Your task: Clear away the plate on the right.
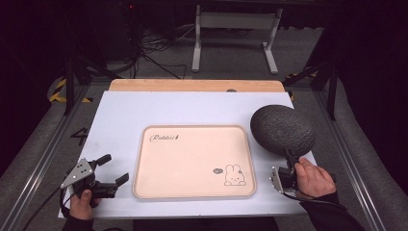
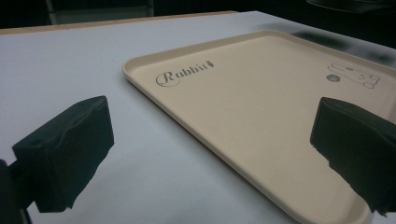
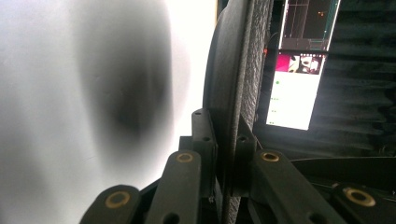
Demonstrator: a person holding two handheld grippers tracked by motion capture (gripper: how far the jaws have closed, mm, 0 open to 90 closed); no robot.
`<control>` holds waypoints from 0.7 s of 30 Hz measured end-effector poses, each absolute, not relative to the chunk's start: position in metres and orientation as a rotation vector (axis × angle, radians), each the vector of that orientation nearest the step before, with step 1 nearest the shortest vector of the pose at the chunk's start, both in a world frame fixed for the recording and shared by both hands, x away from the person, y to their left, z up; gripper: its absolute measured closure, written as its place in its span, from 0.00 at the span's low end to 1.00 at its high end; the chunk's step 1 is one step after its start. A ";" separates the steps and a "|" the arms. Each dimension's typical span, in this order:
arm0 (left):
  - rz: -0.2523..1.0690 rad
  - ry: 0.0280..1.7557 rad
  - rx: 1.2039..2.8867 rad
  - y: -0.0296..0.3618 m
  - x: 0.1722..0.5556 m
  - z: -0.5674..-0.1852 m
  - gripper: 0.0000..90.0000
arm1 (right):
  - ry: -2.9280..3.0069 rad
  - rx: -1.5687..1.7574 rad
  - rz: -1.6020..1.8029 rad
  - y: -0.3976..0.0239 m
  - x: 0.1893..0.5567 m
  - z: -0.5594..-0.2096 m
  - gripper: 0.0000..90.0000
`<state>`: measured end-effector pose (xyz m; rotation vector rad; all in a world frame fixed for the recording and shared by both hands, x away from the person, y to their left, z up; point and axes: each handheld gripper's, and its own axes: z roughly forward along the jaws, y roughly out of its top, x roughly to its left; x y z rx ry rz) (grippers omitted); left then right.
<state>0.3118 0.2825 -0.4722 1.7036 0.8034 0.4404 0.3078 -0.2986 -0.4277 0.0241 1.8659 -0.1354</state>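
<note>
One thin rim pinch by the right tool [image 1: 288, 168] holds the dark bowl [image 1: 282, 129] right of the tray [image 1: 144, 163]; it could swing loose. Left tool [image 1: 111, 169] gapes empty.

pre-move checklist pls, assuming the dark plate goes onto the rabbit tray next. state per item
1. Right gripper clamped on the dark textured plate at its rim: ok, rim sits between shut jaws.
2. Plate clear of the table: ok, held up on edge, right of the tray.
3. Beige rabbit tray surface free: ok, nothing on it.
4. Left gripper out of the way: ok, open, left of the tray, holding nothing.
5. Tray flat on the white table: ok.
6. Grip firm enough for tilting: cannot tell.
</note>
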 end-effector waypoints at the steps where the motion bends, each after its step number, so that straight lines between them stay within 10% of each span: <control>1: 0.440 0.803 1.704 0.283 0.312 -0.472 0.00 | 1.866 0.024 -0.135 -0.299 0.308 -0.428 0.95; 21: 0.447 0.797 1.703 0.282 0.312 -0.472 0.00 | 1.854 -0.054 -0.104 -0.270 0.310 -0.399 0.95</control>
